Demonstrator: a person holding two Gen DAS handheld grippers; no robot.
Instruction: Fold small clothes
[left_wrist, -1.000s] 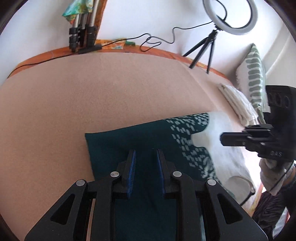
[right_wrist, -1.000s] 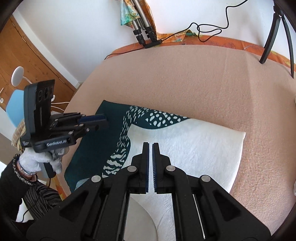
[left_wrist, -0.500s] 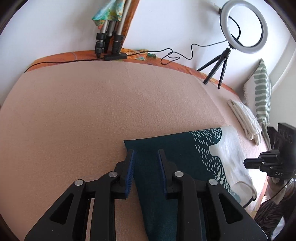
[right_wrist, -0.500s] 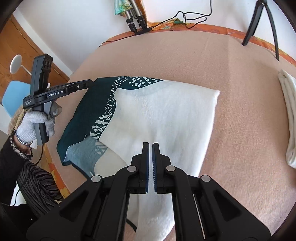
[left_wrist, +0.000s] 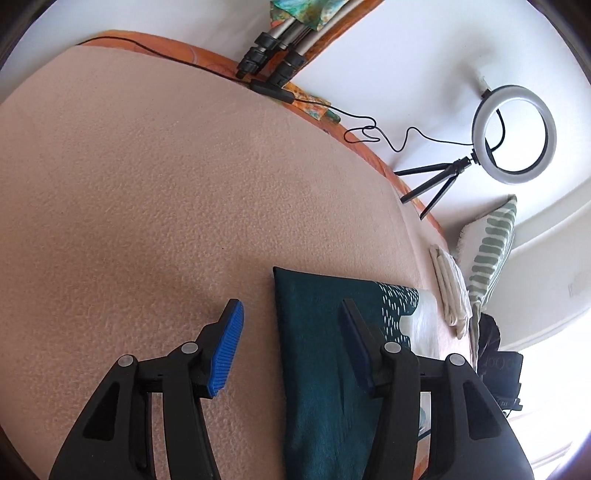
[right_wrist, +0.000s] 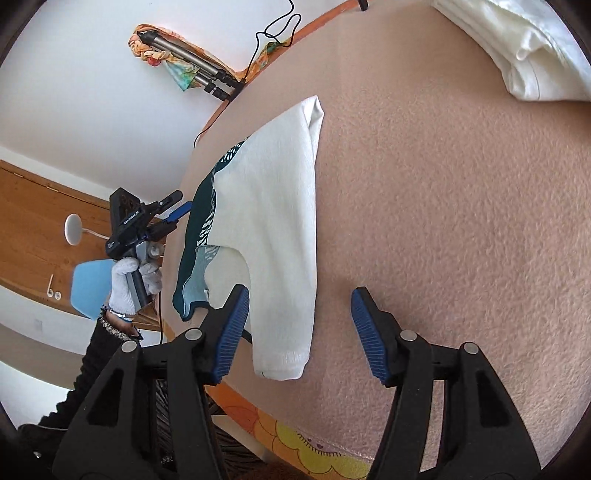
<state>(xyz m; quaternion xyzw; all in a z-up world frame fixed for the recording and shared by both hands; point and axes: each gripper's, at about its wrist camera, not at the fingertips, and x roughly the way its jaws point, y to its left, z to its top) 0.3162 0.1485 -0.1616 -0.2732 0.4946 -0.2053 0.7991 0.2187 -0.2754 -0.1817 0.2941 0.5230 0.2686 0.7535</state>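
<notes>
A small sweater, dark teal (left_wrist: 317, 332) on one side and white (right_wrist: 277, 206) on the other, lies folded flat on the pink blanket (left_wrist: 166, 184). My left gripper (left_wrist: 291, 343) hovers over its teal edge. Its jaws are opening, the fabric edge lies between them and the pads (left_wrist: 229, 343) do not touch it. My right gripper (right_wrist: 299, 332) is over the white sleeve end (right_wrist: 284, 354). Its jaws are opening too, and its pads (right_wrist: 365, 332) are clear of the cloth. In the right wrist view the left gripper (right_wrist: 183, 201) is held by a gloved hand (right_wrist: 133, 277).
Folded white cloths (right_wrist: 535, 48) lie at the blanket's far right, beside a striped cushion (left_wrist: 491, 251). A ring light on a small tripod (left_wrist: 513, 133), tripod legs (left_wrist: 273, 62) and a black cable stand along the wall. The orange bed edge (right_wrist: 295, 443) is close to me.
Both pairs of jaws have spread apart and let go of the cloth. Both grippers have rolled and slid outward, the left to the teal edge, the right to the white edge.
</notes>
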